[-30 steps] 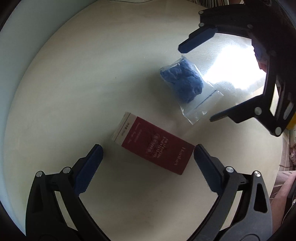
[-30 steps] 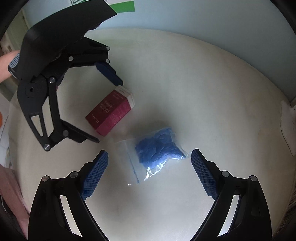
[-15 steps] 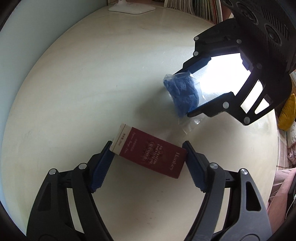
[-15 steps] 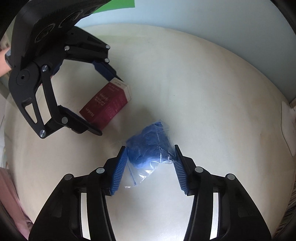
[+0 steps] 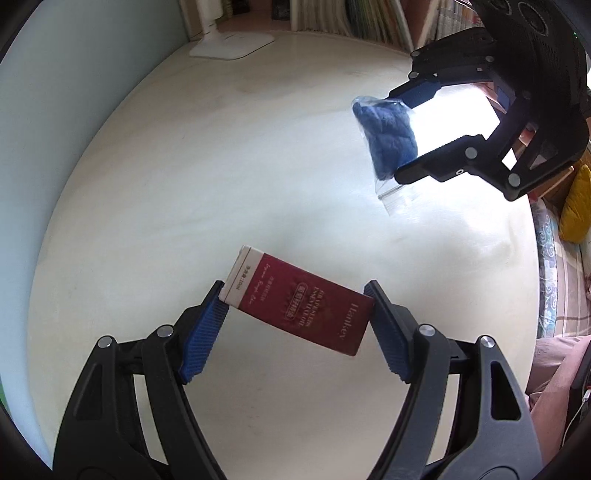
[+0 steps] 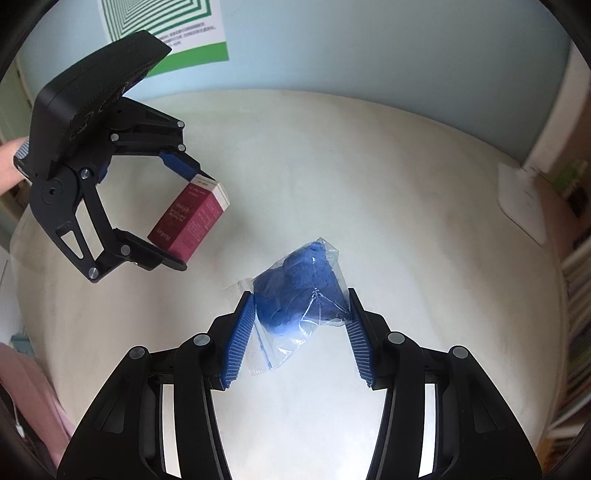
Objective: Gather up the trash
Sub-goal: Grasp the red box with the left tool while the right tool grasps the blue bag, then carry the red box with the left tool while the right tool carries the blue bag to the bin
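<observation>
My left gripper [image 5: 295,325] is shut on a dark red carton [image 5: 299,304] with a white end, held across its length above the round cream table [image 5: 221,147]. My right gripper [image 6: 301,332] is shut on a clear zip bag of crumpled blue material [image 6: 299,291], also lifted off the table. In the left wrist view the right gripper [image 5: 417,129] holds the bag [image 5: 388,136] at the upper right. In the right wrist view the left gripper [image 6: 173,214] holds the carton [image 6: 190,219] at the left.
A white lamp base [image 5: 229,46] stands at the table's far edge, with bookshelves [image 5: 351,18] behind. A light blue wall [image 6: 369,48] with a green striped poster [image 6: 162,26] lies beyond the table. A yellow cushion [image 5: 574,206] lies off the right edge.
Both grippers closed from wide open onto their objects, the left on the carton and the right on the blue bag. Both then lifted them off the table.
</observation>
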Demonstrator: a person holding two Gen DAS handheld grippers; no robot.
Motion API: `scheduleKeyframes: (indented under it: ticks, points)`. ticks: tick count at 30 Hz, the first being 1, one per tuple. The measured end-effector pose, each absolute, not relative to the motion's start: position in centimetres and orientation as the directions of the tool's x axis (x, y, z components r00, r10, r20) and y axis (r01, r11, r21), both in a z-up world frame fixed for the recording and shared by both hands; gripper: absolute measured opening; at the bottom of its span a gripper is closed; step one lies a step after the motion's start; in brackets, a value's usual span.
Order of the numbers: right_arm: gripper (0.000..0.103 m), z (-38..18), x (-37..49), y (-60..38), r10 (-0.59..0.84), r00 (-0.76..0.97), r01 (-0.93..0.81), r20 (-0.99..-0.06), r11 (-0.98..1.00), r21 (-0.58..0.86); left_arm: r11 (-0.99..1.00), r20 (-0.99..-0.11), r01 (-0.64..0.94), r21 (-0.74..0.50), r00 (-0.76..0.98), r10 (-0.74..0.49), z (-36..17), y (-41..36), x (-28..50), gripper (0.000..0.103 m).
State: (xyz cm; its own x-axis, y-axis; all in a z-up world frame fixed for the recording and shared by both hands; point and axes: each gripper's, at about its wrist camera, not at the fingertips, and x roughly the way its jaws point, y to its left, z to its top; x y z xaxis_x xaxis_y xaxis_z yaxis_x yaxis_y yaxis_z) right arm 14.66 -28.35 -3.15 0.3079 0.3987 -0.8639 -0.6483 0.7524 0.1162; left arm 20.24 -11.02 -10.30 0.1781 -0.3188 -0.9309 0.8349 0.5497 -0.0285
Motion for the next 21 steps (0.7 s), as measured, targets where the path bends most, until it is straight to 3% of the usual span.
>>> scheduleKeyframes:
  ticks: [12,21]
  points:
    - [0.050,-0.8,5.0,-38.5,0.310,0.453,-0.436,-0.836,0.895,0.096,0.355,-0.921,0.934,0.044,0.175,-0.348,-8.0,-23.0,13.8,0.072]
    - [0.050,-0.1,-6.3,-46.4,0.198,0.508,-0.195,-0.839,0.974,0.112,0.107,-0.914,0.994,0.030,0.071,-0.400,-7.5,-31.2,3.6,0.072]
